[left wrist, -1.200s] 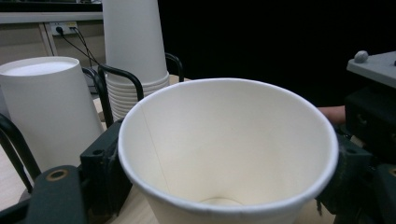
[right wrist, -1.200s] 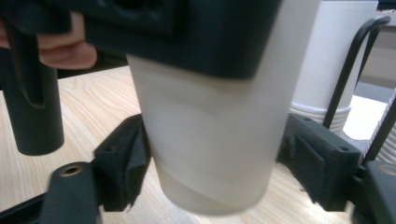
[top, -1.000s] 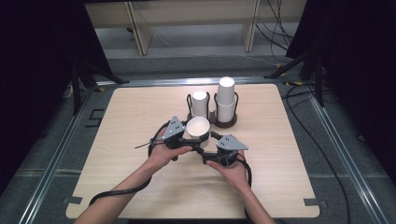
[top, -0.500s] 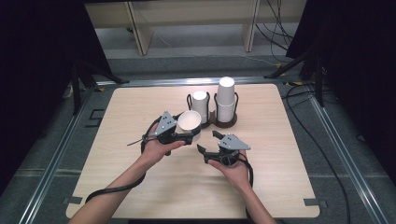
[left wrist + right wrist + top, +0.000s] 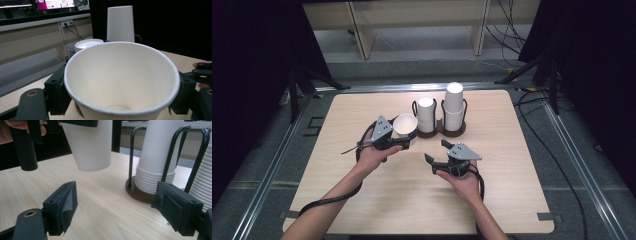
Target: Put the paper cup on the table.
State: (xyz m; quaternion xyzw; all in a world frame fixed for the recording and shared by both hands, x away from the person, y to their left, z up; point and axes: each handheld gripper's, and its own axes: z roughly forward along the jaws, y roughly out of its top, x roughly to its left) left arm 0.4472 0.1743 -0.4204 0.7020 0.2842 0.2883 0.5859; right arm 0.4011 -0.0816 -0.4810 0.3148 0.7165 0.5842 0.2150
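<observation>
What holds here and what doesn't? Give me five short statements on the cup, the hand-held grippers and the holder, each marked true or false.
1. The left hand-held gripper is shut on a white paper cup. True.
2. The cup it holds stands on the table. False: in the right gripper view its base hangs above the wood.
3. The right hand-held gripper is shut on a cup. False: its jaws stand open with nothing between them.
4. Two stacks of white cups stand upside down in a dark wire holder. True.
5. The two stacks are equally tall. False: the right-hand stack in the high view rises higher.
</observation>
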